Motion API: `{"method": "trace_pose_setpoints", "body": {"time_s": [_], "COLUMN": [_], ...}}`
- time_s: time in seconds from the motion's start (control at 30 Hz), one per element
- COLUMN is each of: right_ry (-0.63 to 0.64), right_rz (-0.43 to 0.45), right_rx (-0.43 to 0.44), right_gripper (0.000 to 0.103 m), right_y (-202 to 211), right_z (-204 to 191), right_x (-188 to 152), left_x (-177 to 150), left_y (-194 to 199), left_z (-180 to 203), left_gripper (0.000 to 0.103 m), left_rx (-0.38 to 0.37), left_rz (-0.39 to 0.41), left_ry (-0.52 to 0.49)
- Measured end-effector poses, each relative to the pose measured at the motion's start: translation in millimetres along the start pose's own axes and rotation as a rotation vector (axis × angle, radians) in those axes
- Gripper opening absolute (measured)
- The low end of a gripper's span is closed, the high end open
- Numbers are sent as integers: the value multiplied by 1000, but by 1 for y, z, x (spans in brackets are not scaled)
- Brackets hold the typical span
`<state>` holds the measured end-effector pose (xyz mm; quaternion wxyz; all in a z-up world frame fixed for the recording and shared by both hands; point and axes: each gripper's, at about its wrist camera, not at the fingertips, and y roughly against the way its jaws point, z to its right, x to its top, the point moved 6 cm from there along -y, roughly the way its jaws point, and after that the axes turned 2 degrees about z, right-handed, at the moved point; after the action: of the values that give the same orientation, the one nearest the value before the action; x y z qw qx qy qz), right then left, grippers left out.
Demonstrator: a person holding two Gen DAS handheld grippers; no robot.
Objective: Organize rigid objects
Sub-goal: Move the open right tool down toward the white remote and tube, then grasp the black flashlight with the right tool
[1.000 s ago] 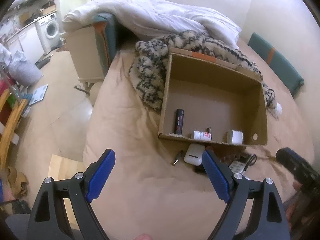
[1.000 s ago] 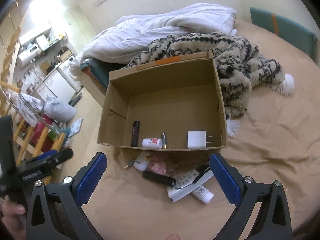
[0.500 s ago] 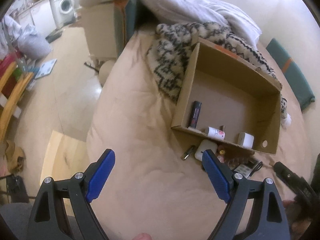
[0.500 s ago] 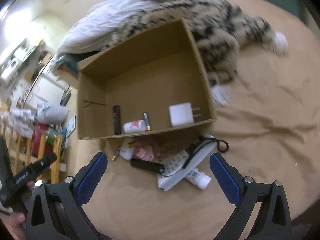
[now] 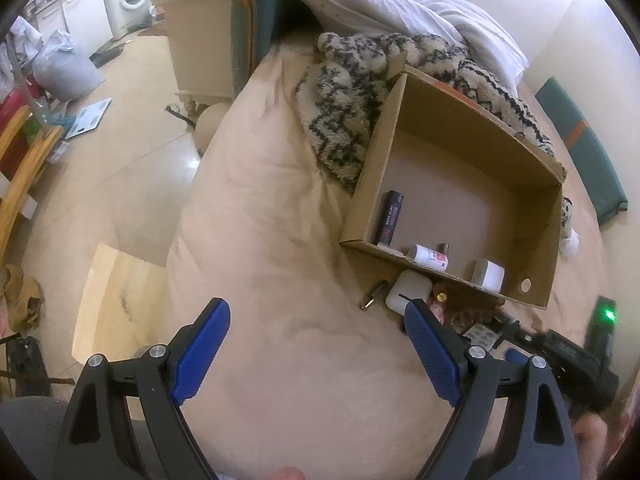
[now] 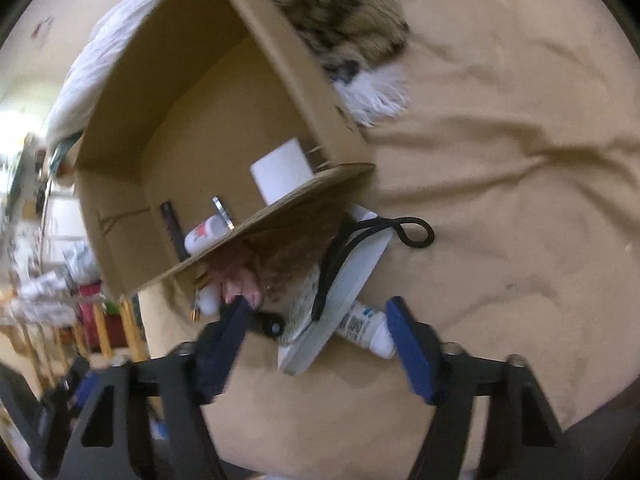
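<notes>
Right claw [image 6: 316, 328] closing around white remote [image 6: 344, 292] (not yet gripped).

A tan-sheeted bed [image 5: 280, 280] carried an open cardboard box [image 5: 532, 280], a patterned blanket [image 5: 340, 120], a white duvet [image 5: 400, 4], and small items strewn before the box.

Cardboard box and loose small items on the bed

An open cardboard box [image 5: 460, 184] in the frame's centre right holds a black tube [image 5: 391, 218], a small white bottle [image 5: 429, 257] on its side and a white charger block [image 5: 487, 274]. Below its near wall lie a white case [image 5: 408, 292], a flat white remote [image 6: 340, 292] with a black cord [image 6: 400, 230], and a white tube [image 6: 366, 330].
</notes>
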<state>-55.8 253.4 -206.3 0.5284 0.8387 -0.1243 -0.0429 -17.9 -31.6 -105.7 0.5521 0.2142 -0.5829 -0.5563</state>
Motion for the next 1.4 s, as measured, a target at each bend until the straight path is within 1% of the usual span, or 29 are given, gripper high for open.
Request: {"method": "trace_pose_setpoints", "body": {"time_s": [0.07,0.1,0.17,0.2,0.23,0.3,0.33,0.37,0.4,0.47,0.57,0.6,0.63,0.67,0.7,0.77,0.8,0.87,0.9,0.97,1.0,1.13,1.17,1.2,1.27,1.3,1.33,1.37,1.4], "right_ry": [-23,-59,-70,-112,-332,-384,-481,-496,-542,-552,-583,-640,-667,-690,-760,-782,-838,-806,-825,-815,-854,-896,-889,-872,-801,-759,-700,-645,-593], "right_rz": [-8,17,76,113,222,257,288,279,283,280,343,393,433,454,479,444,455,409,404,381,391,366,371,393,473,501,503,479,432], "right_rx": [-7,-20,-56,-61,-93,-132,-158,-167,-163,-151,-206,-223,-233,-231,-223,-152,-133,-114,-111,-139,-157,-185,-194,-228,-298,-298,-246,-162,-89], "right_gripper": [51,51,51,51,51,51,51,51,50,45,45,45,45,45,45,45,45,45,45,45,45,45,45,45,45,46,46,49,52], "right_y": [-8,-10,-3,1,8,18,19,19,17,14,23,29,37,42,43,31,27,18,13,7,5,-2,0,6,24,29,29,23,13], "right_z": [2,2,7,11,21,36,43,47,50,51,53,56,60,64,67,67,66,59,55,51,52,55,53,49,34,22,7,-8,-25], "right_x": [-1,-1,-1,0,3,-1,-1,-3,-4,-4,-4,-5,-8,-10,-11,-13,-10,-7,-5,-6,-6,-15,-15,-15,-12,-7,2,11,20], "left_x": [0,0,-1,-1,-1,-1,-1,-1,-1,-2,-5,-6,-6,-6,-6,-5,-5,-6,-7,-8,-9,-10,-10,-10,-11,-11,-11,-12,-12], "left_y": [0,0,-1,-2,-2,-4,-5,-5,-6,-6,-8,-8,-9,-10,-11,-13,-15,-17,-17,-18,-18,-23,-24,-25,-26,-26,-26,-26,-26], "left_z": [1,1,-1,-2,-4,-7,-7,-6,-5,-1,3,2,1,0,-1,-3,-3,0,2,4,5,4,3,3,3,3,3,3,3], "left_gripper": [88,88,88,88,88,88,88,88,88,88,88,88,88,88,88,88,88,88,88,88,88,88,88,88,88,88,88,88,88], "left_rx": [4,8,17,19,19,15,12,8,4,1,13,17,22,25,28,30,29,31,34,40,44,54,54,55,54,53,54,56,57], "left_rz": [3,4,2,-1,-5,-13,-17,-21,-23,-24,-25,-26,-28,-30,-33,-41,-45,-49,-49,-48,-49,-61,-65,-69,-75,-76,-78,-79,-81], "left_ry": [-6,-10,-12,-9,-3,10,15,19,21,12,-16,-18,-18,-15,-9,5,9,1,-6,-25,-34,-38,-36,-35,-33,-35,-37,-38,-37]}}
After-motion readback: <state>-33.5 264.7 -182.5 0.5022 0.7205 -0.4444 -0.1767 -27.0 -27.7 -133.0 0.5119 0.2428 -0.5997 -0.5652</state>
